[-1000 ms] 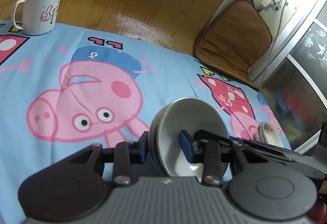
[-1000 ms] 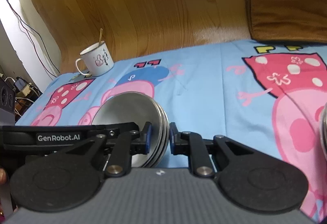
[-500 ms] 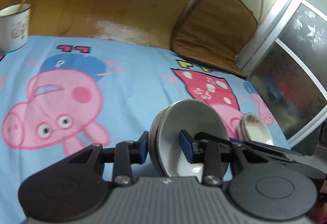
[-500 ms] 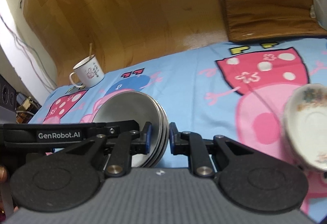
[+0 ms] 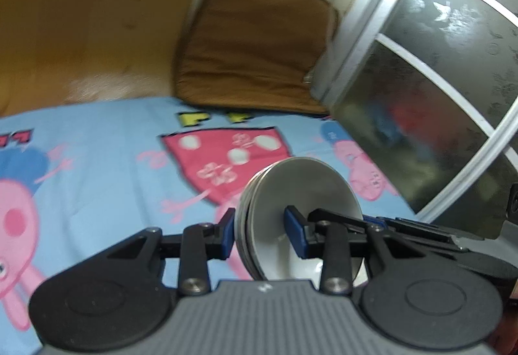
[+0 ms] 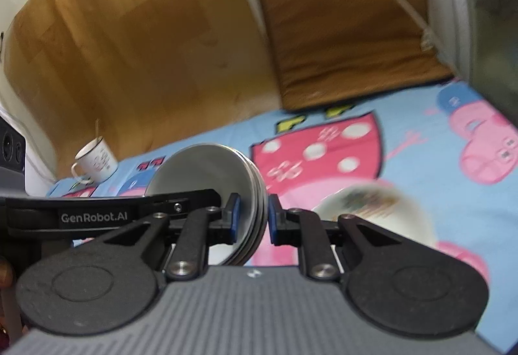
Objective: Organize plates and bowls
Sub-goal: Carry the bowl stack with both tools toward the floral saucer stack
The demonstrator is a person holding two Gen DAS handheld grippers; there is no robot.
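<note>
Left wrist view: the left tool [image 5: 259, 233] is clamped on the near rim of a nested stack of grey bowls [image 5: 301, 193], one pad outside, one inside. The stack is carried clear above the blue cartoon sheet [image 5: 106, 141]; a brown cushion [image 5: 252, 41] lies at twelve o'clock.

Right wrist view: the right tool [image 6: 252, 217] pinches the opposite rim of the same stack, jaws narrow. A floral bowl [image 6: 372, 206], blurred, sits at three o'clock of the stack; an enamel mug [image 6: 95, 159] stands at ten o'clock.

Judgement: stacking is partly done; the floral bowl stays separate, and the stack is not yet set down.
</note>
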